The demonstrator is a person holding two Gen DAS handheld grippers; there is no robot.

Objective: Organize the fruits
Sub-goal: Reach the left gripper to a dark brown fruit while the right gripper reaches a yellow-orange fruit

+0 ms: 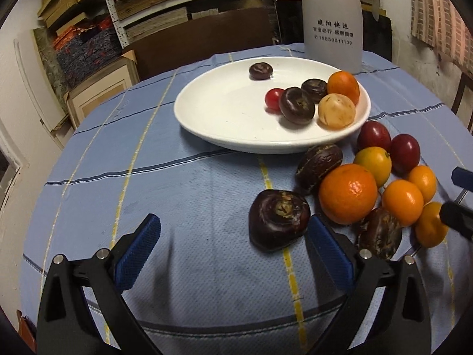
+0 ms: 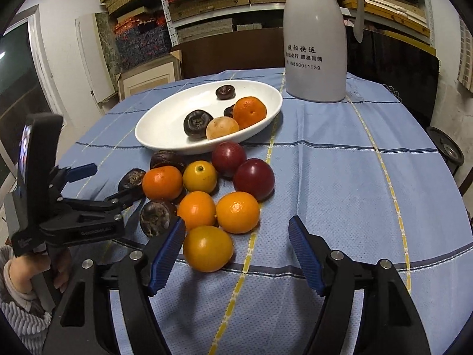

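A white plate (image 1: 207, 130) (image 2: 153, 136) holds dark water chestnuts, a cherry tomato (image 1: 273, 98), an orange (image 1: 343, 86) and a pale tan fruit (image 1: 336, 110). Beside it on the cloth lies a pile of oranges, yellow-orange citrus, two red plums (image 2: 254, 179) and dark chestnuts. My left gripper (image 1: 233, 218) (image 2: 118, 180) is wide open, with a dark water chestnut (image 1: 279, 223) between its fingers, close to the right one and untouched. My right gripper (image 2: 236, 221) is low over the pile, jaws opening; a yellow-orange fruit (image 2: 208, 248) lies between them, against the left finger (image 2: 167, 251).
A tall white thermos jug (image 1: 332, 23) (image 2: 316, 44) stands behind the plate. The round table wears a blue checked cloth (image 1: 177, 183). Shelves of boxes fill the back wall. A person's hand in a grey sleeve (image 2: 20, 293) holds the left gripper's handle.
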